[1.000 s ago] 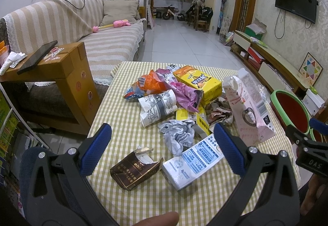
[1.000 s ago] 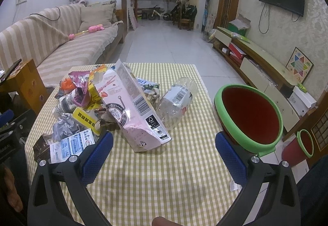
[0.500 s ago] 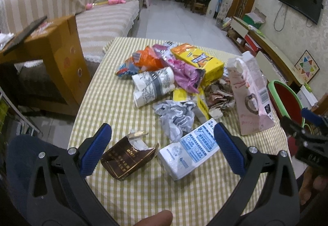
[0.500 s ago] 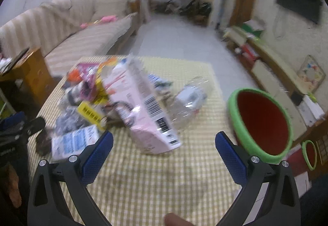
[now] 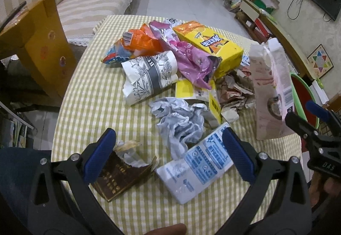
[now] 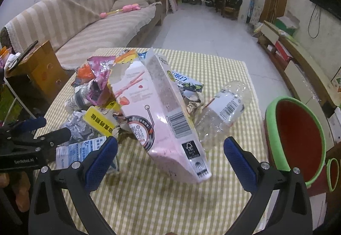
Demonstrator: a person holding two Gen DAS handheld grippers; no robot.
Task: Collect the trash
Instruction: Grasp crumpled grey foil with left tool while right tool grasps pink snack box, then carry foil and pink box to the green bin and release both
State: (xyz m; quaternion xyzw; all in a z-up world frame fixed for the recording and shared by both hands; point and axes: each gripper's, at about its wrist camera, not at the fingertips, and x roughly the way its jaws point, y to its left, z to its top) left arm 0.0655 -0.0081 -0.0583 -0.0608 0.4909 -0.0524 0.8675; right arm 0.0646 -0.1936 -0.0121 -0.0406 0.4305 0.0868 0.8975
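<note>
The left gripper [image 5: 168,153] is hovering low over the near edge of the yellow-and-white checked tablecloth [image 5: 96,94], its blue-padded fingers [image 5: 99,155] spread wide and holding nothing; between them are lying a torn dark brown cigarette pack [image 5: 119,175] and a white-and-blue printed plastic pouch [image 5: 198,163], the brown pack sitting just beside the left pad. The right gripper [image 6: 170,159] is likewise standing open and empty, its pads framing the lower end of a tall pink snack box [image 6: 162,111] that is leaning tilted on the cloth. Just beyond the left gripper a crumpled grey-white paper wad [image 5: 181,122] is resting against the pouch. Farther in, the trash is piling together at the middle of the table: a black-and-white floral paper cup [image 5: 151,77] lying on its side, a yellow label strip [image 5: 214,105], a crumpled purple foil wrapper [image 5: 189,58], an orange foil bag [image 5: 145,41] and a yellow cardboard box [image 5: 211,45]. To the right of the pink box a clear crushed plastic bottle [image 6: 226,107] is lying on the cloth, touching the box. Off the table's right edge a red bin with a green rim [image 6: 298,135] is standing open. Beyond the table a beige striped sofa [image 6: 85,20] is running along the left wall.
</note>
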